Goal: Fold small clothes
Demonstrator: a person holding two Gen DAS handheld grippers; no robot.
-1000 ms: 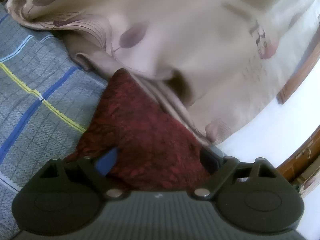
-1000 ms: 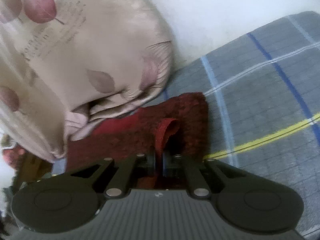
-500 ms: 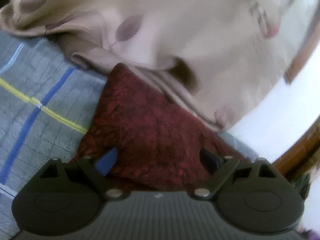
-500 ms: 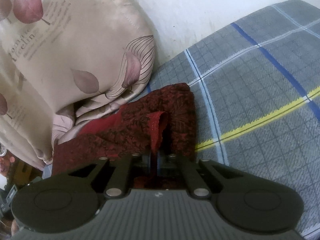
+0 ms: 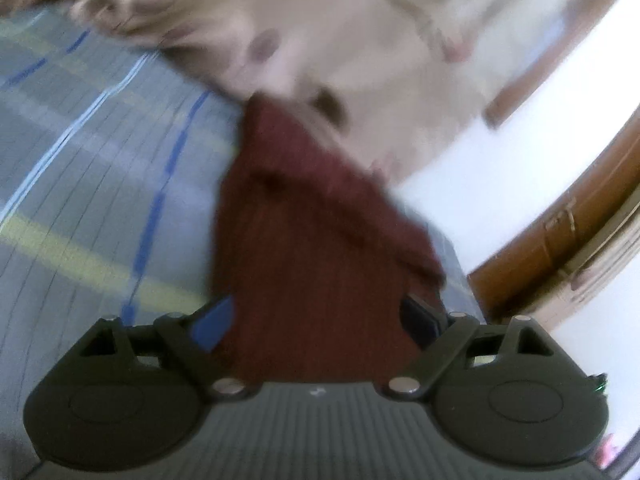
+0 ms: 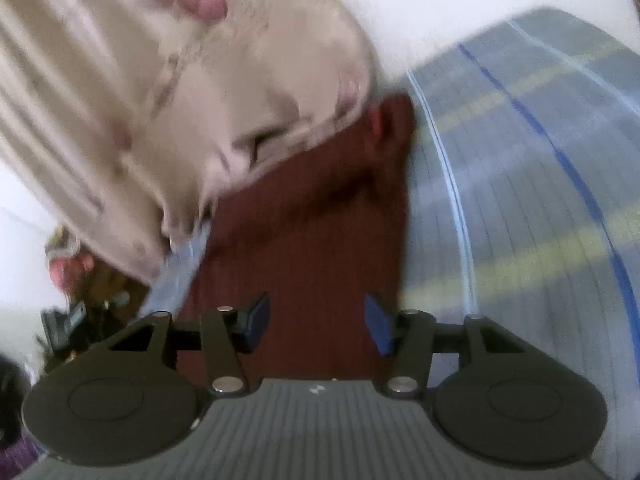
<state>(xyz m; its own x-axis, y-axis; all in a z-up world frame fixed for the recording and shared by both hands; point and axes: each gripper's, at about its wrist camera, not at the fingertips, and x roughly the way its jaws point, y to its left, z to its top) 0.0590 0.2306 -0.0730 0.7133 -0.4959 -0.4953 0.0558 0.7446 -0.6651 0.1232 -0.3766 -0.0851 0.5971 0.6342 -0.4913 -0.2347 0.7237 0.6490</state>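
The dark red patterned garment (image 5: 304, 264) lies on the grey checked bedspread (image 5: 100, 184), its far end tucked against the beige leaf-print pillow (image 5: 360, 60) and its long axis running straight away from both cameras, so it sits directly ahead of and beneath each pair of fingers. The left gripper (image 5: 316, 320) stands wide with the cloth spanning the gap, though blur hides whether its pads touch it. The right gripper (image 6: 316, 322) is opening, cloth below the gap and neither pad pressing; both hands look equally near
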